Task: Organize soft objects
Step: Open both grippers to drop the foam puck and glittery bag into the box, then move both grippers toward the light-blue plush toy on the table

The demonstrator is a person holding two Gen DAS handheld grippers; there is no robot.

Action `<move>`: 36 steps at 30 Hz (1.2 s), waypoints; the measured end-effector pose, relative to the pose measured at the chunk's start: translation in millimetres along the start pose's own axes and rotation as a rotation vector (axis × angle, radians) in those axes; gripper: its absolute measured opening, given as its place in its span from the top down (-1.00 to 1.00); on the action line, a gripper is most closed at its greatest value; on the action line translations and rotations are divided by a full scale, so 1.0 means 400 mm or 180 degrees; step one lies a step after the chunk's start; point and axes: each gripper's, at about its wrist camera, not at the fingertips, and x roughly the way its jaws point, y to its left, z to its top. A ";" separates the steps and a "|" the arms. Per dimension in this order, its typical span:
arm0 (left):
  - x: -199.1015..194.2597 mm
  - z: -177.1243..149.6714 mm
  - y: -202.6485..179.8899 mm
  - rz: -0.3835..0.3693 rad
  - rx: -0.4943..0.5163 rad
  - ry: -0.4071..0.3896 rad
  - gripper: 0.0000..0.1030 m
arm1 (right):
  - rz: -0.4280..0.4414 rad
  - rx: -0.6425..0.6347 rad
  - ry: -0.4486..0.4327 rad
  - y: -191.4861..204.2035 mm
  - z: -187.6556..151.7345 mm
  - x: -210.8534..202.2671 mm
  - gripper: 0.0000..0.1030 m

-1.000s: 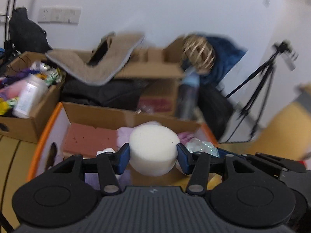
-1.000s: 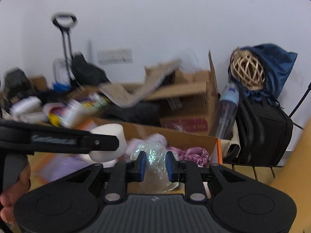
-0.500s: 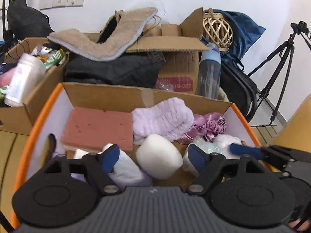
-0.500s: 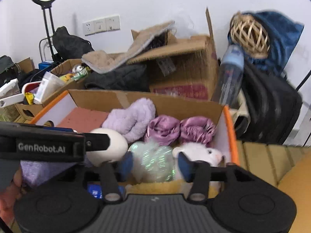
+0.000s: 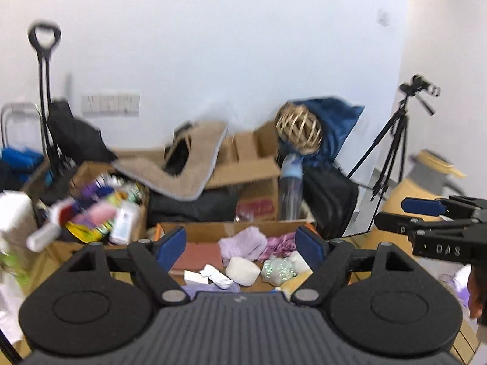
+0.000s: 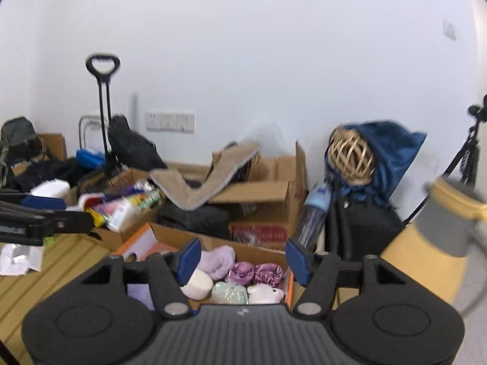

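Note:
An open cardboard box (image 5: 213, 228) with orange-edged flaps holds soft things: a white foam cylinder (image 5: 243, 270), a lilac fluffy cloth (image 5: 243, 243), a shiny iridescent ball (image 5: 278, 270), a red sponge block (image 5: 201, 254) and pink satin scrunchies (image 6: 255, 273). A white plush toy (image 6: 263, 293) lies at its right. My left gripper (image 5: 240, 243) is open and empty, above and back from the box. My right gripper (image 6: 243, 257) is open and empty too, and shows at the right of the left wrist view (image 5: 426, 213).
Behind stand a larger carton (image 6: 258, 188) draped with a beige mat (image 6: 207, 182), a box of mixed items (image 5: 100, 213), a blue water bottle (image 5: 290, 185), black bags, a wicker ball (image 6: 350, 158), a tripod (image 5: 392, 146) and a yellow-grey chair (image 6: 441, 231).
The left gripper let go of the white foam cylinder into the box; the right released the shiny ball there. Both opened wide and pulled back and up from the box.

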 end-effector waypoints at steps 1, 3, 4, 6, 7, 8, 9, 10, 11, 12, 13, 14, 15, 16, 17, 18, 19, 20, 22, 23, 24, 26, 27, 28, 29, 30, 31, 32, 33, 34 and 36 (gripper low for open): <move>-0.040 -0.006 -0.006 0.0005 0.0035 -0.0051 -0.59 | -0.0002 0.0012 -0.0034 0.002 0.000 -0.038 -0.21; -0.116 -0.038 -0.017 0.0056 0.0091 -0.0124 -0.59 | 0.0005 0.0015 -0.0090 0.013 -0.018 -0.103 -0.23; -0.159 -0.067 -0.023 0.0070 0.0128 -0.0173 -0.59 | 0.0018 0.0017 -0.0120 0.018 -0.039 -0.136 -0.26; -0.241 -0.141 -0.039 0.0042 0.0229 -0.0280 -0.60 | 0.0107 0.0021 -0.0198 0.035 -0.100 -0.212 -0.33; -0.284 -0.189 -0.050 0.0027 0.0301 -0.0339 -0.62 | 0.0174 0.0010 -0.0237 0.043 -0.135 -0.246 -0.38; -0.321 -0.236 -0.057 0.0016 0.0368 -0.0400 -0.65 | 0.0244 0.0000 -0.0273 0.054 -0.176 -0.282 -0.44; -0.365 -0.293 -0.067 0.0013 0.0441 -0.0489 -0.67 | 0.0317 -0.0012 -0.0318 0.064 -0.224 -0.322 -0.45; -0.399 -0.338 -0.076 0.0027 0.0500 -0.0570 -0.73 | 0.0363 -0.0028 -0.0353 0.076 -0.267 -0.355 -0.48; -0.438 -0.393 -0.088 0.0086 0.0570 -0.0663 -0.80 | 0.0388 -0.0048 -0.0385 0.091 -0.312 -0.390 -0.54; -0.469 -0.441 -0.097 0.0152 0.0646 -0.0726 -0.84 | 0.0405 -0.0070 -0.0405 0.107 -0.363 -0.427 -0.56; -0.499 -0.485 -0.105 0.0200 0.0687 -0.0765 -0.87 | 0.0409 -0.0082 -0.0377 0.119 -0.403 -0.452 -0.57; -0.525 -0.523 -0.110 0.0219 0.0674 -0.0755 -0.87 | 0.0397 -0.0070 -0.0337 0.130 -0.441 -0.477 -0.57; -0.556 -0.565 -0.108 0.0221 0.0629 -0.0710 -0.87 | 0.0385 -0.0039 -0.0303 0.140 -0.481 -0.506 -0.57; -0.583 -0.599 -0.101 0.0219 0.0522 -0.0685 -0.87 | 0.0390 0.0005 -0.0280 0.146 -0.519 -0.532 -0.57; -0.610 -0.632 -0.089 0.0209 0.0389 -0.0654 -0.88 | 0.0389 0.0109 -0.0271 0.151 -0.562 -0.566 -0.59; -0.634 -0.663 -0.075 0.0187 0.0221 -0.0606 -0.89 | 0.0403 0.0171 -0.0273 0.156 -0.595 -0.593 -0.61; -0.651 -0.690 -0.062 0.0182 0.0076 -0.0555 -0.90 | 0.0445 0.0246 -0.0287 0.161 -0.632 -0.624 -0.67; -0.659 -0.706 -0.052 0.0184 0.0004 -0.0509 -0.90 | 0.0495 0.0371 -0.0294 0.160 -0.663 -0.649 -0.69; -0.662 -0.720 -0.045 0.0219 -0.0020 -0.0417 -0.90 | 0.0573 0.0493 -0.0233 0.154 -0.698 -0.673 -0.69; -0.662 -0.717 -0.045 0.0238 0.0006 -0.0419 -0.90 | 0.0547 0.0467 -0.0204 0.158 -0.701 -0.675 -0.69; -0.663 -0.710 -0.046 0.0251 0.0010 -0.0449 -0.90 | 0.0484 0.0418 -0.0192 0.164 -0.700 -0.673 -0.69; -0.665 -0.696 -0.046 0.0207 -0.0033 -0.0525 -0.90 | 0.0383 0.0358 -0.0236 0.173 -0.692 -0.673 -0.69; -0.667 -0.698 -0.047 0.0185 -0.0043 -0.0547 -0.90 | 0.0397 0.0388 -0.0266 0.173 -0.689 -0.672 -0.69; -0.664 -0.697 -0.047 0.0175 -0.0041 -0.0545 -0.90 | 0.0429 0.0413 -0.0267 0.174 -0.688 -0.667 -0.69; -0.657 -0.700 -0.048 0.0176 -0.0041 -0.0521 -0.90 | 0.0450 0.0430 -0.0264 0.174 -0.689 -0.662 -0.69; -0.649 -0.702 -0.047 0.0177 -0.0045 -0.0496 -0.90 | 0.0448 0.0444 -0.0252 0.176 -0.689 -0.650 -0.69; -0.638 -0.704 -0.044 0.0171 -0.0057 -0.0467 -0.90 | 0.0446 0.0462 -0.0234 0.174 -0.691 -0.640 -0.69; -0.627 -0.707 -0.041 0.0164 -0.0082 -0.0429 -0.90 | 0.0450 0.0499 -0.0212 0.172 -0.696 -0.628 -0.69; -0.613 -0.709 -0.036 0.0163 -0.0112 -0.0386 -0.90 | 0.0450 0.0538 -0.0184 0.169 -0.696 -0.610 -0.69; -0.596 -0.711 -0.032 0.0163 -0.0130 -0.0349 -0.90 | 0.0445 0.0567 -0.0160 0.167 -0.698 -0.595 -0.69; -0.558 -0.712 -0.019 0.0167 -0.0176 -0.0268 -0.90 | 0.0437 0.0625 -0.0126 0.158 -0.700 -0.562 -0.69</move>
